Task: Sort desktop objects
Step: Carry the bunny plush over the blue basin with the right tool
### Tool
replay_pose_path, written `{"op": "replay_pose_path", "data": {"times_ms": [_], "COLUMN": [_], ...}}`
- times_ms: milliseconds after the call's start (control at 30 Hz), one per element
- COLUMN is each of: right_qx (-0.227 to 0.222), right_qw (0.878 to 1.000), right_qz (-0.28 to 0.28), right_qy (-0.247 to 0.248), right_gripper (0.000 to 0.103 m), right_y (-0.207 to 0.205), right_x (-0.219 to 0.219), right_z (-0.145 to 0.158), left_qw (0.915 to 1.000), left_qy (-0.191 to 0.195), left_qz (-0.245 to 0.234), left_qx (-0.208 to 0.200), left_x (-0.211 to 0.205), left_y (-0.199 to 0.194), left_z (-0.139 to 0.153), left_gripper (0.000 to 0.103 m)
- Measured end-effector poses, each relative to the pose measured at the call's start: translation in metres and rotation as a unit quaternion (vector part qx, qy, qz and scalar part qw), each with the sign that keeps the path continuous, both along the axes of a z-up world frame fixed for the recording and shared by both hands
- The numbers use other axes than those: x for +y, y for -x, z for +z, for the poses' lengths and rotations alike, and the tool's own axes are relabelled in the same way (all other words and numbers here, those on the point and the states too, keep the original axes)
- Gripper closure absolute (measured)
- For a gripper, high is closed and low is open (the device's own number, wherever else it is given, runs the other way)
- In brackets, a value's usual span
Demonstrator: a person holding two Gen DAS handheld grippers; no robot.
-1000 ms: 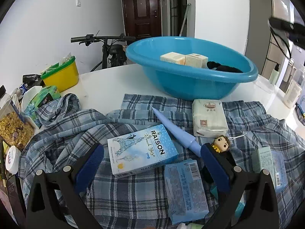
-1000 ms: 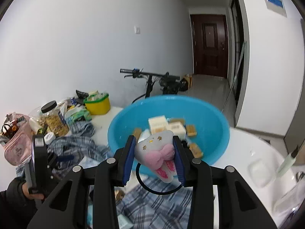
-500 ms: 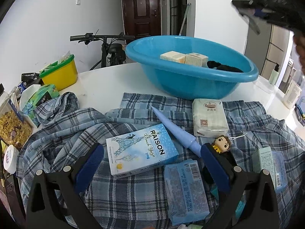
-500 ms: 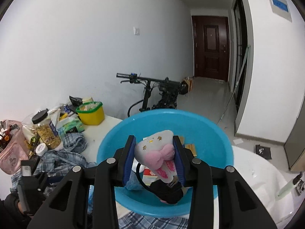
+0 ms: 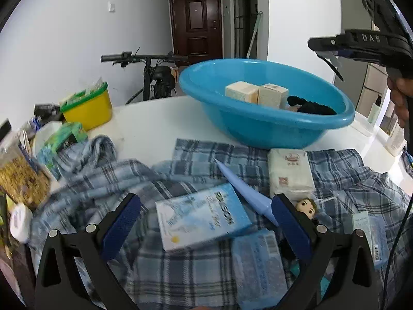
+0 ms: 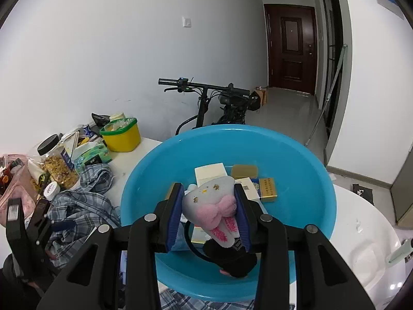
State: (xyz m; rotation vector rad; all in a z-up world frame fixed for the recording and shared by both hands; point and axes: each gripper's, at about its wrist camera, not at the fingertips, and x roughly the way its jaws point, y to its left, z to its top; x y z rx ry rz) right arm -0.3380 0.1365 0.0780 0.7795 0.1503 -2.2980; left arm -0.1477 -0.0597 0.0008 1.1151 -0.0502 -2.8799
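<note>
A grey plush toy (image 6: 210, 206) with a pink bow was pinched between the closed pads of the right gripper (image 6: 209, 215), held above the middle of the blue basin (image 6: 320, 180), over the small boxes (image 6: 210, 173) and a black item (image 6: 233, 261) already inside. Its long axis ran steeply from the upper left down toward the basin floor, pink tassels lowest. Soft and evidently light, it appeared to squash under the grip; a hold across its plump middle looked safest. The left gripper (image 5: 205, 226) hung with jaws wide apart and empty over a pale blue carton (image 5: 201, 215) on the plaid cloth (image 5: 196, 155) near the table's front edge.
</note>
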Motion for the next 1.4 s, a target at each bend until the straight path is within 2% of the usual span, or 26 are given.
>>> {"op": "replay_pose_path", "data": {"times_ms": [67, 333, 567, 633, 733, 800, 867, 933, 1067, 1200, 1300, 1400], "right_qx": [-0.003, -0.012, -0.013, -0.010, -0.013, -0.020, -0.027, -0.031, -0.035, -0.032, -0.022, 0.017], "right_qw": [1.000, 1.000, 1.000, 1.000, 1.000, 0.999, 0.999, 0.999, 0.999, 0.999, 0.999, 0.999], "right_qz": [-0.005, -0.005, -0.008, -0.011, -0.017, -0.017, -0.016, -0.017, -0.017, -0.017, -0.021, -0.044], "right_qy": [0.003, 0.014, 0.016, 0.017, 0.021, 0.022, 0.029, 0.025, 0.021, 0.023, 0.016, 0.026], "right_gripper": [0.066, 0.066, 0.066, 0.066, 0.066, 0.066, 0.066, 0.066, 0.066, 0.066, 0.066, 0.062], "right_y": [0.002, 0.007, 0.009, 0.008, 0.011, 0.014, 0.016, 0.019, 0.021, 0.021, 0.017, 0.005], "right_x": [0.003, 0.009, 0.012, 0.014, 0.019, 0.020, 0.020, 0.019, 0.017, 0.016, 0.016, 0.019], "right_z": [-0.001, -0.004, -0.004, -0.003, -0.005, -0.009, -0.012, -0.015, -0.020, -0.019, -0.015, 0.000], "left_qw": [0.9998, 0.9980, 0.9957, 0.9953, 0.9969, 0.9962, 0.9982, 0.9983, 0.9984, 0.9993, 0.9992, 0.9990], "left_qy": [0.014, 0.012, 0.021, 0.018, -0.015, -0.041, -0.023, -0.004, -0.025, -0.012, -0.014, -0.013], "left_qz": [0.015, 0.029, -0.005, -0.009, -0.001, -0.013, -0.017, -0.009, -0.006, 0.001, 0.005, 0.001], "left_qx": [0.007, 0.054, 0.090, 0.095, 0.077, 0.076, 0.053, 0.058, 0.051, 0.036, 0.038, 0.044], "left_x": [-0.005, -0.013, 0.013, 0.019, 0.017, 0.015, 0.018, 0.021, 0.017, 0.016, 0.014, 0.014], "left_y": [0.004, 0.026, 0.083, 0.103, 0.127, 0.131, 0.137, 0.135, 0.139, 0.142, 0.141, 0.139], "left_z": [0.013, 0.083, 0.116, 0.116, 0.106, 0.095, 0.088, 0.085, 0.081, 0.076, 0.077, 0.079], "left_gripper": [0.000, 0.000, 0.000, 0.000, 0.000, 0.000, 0.000, 0.000, 0.000, 0.000, 0.000, 0.000]}}
